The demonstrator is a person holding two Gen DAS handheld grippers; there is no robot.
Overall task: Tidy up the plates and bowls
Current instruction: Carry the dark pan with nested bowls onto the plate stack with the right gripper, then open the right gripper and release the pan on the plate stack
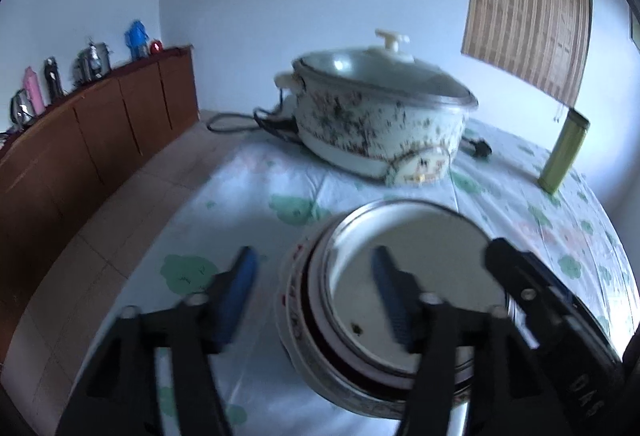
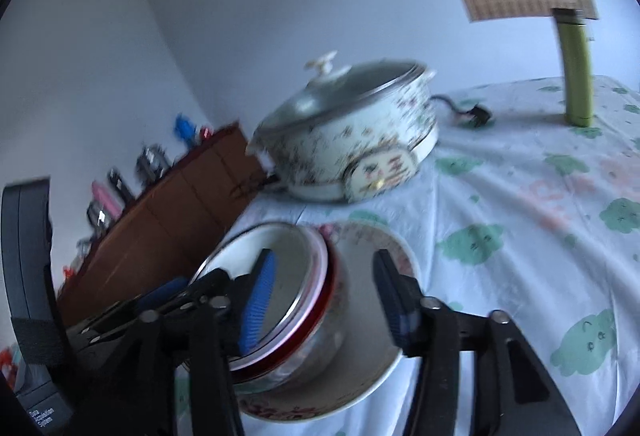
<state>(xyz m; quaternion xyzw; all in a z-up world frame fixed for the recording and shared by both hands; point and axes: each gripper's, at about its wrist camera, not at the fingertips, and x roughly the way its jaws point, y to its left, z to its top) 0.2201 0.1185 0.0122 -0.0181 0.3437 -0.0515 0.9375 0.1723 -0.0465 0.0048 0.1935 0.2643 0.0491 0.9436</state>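
Claws: L open, straddles bowl stack rim | R same

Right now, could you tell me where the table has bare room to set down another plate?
Free: tablecloth between the stacked bowls, electric pot and green bottle. A narrower strip lies left of the stack in the left view. Crowded: around the stack, both grippers there.

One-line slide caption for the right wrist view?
Right tool open over stacked bowls on a plate, electric pot behind.
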